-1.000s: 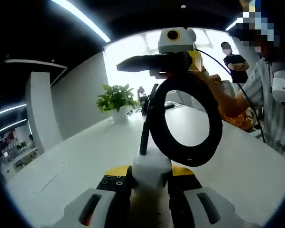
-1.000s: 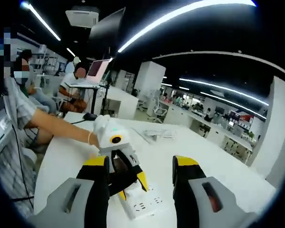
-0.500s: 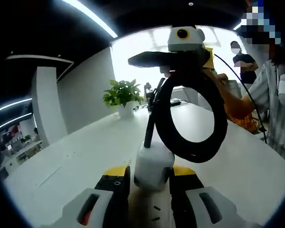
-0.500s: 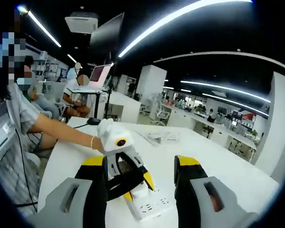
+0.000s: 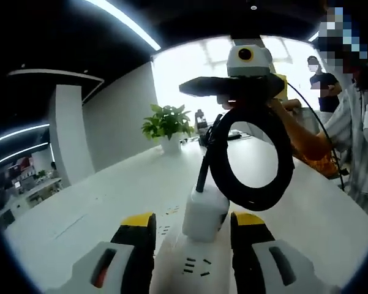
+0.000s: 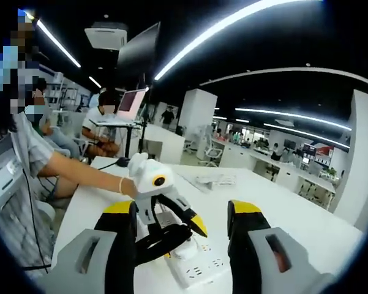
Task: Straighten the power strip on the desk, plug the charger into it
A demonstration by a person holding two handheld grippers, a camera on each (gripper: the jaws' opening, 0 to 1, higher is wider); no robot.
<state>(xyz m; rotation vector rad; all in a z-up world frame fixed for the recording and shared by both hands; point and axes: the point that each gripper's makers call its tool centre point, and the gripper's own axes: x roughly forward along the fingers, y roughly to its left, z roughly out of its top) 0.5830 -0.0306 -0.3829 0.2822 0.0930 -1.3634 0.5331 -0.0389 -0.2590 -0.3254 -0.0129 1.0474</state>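
The white charger (image 5: 203,211) stands upright on the white power strip (image 5: 190,266), and its black cable coil (image 5: 252,158) rises above it. My left gripper (image 5: 193,222) is open, with a yellow-tipped jaw on each side of the charger and gaps showing. In the right gripper view the left gripper (image 6: 171,223) leans over the charger (image 6: 187,248) on the strip (image 6: 202,268), with the coil (image 6: 158,236) beside it. My right gripper (image 6: 182,211) is open and holds nothing. It hovers beyond the coil, as the right gripper (image 5: 229,86) in the left gripper view.
The long white desk (image 5: 98,202) stretches away to a potted plant (image 5: 168,125). A person's arm (image 6: 73,168) reaches in along the desk, and more people sit behind. Papers (image 6: 215,180) lie farther along the desk.
My left jaws, shut on the charger before, have spread apart and let it go. The left gripper view has drawn back, so the strip's sockets show below the charger.
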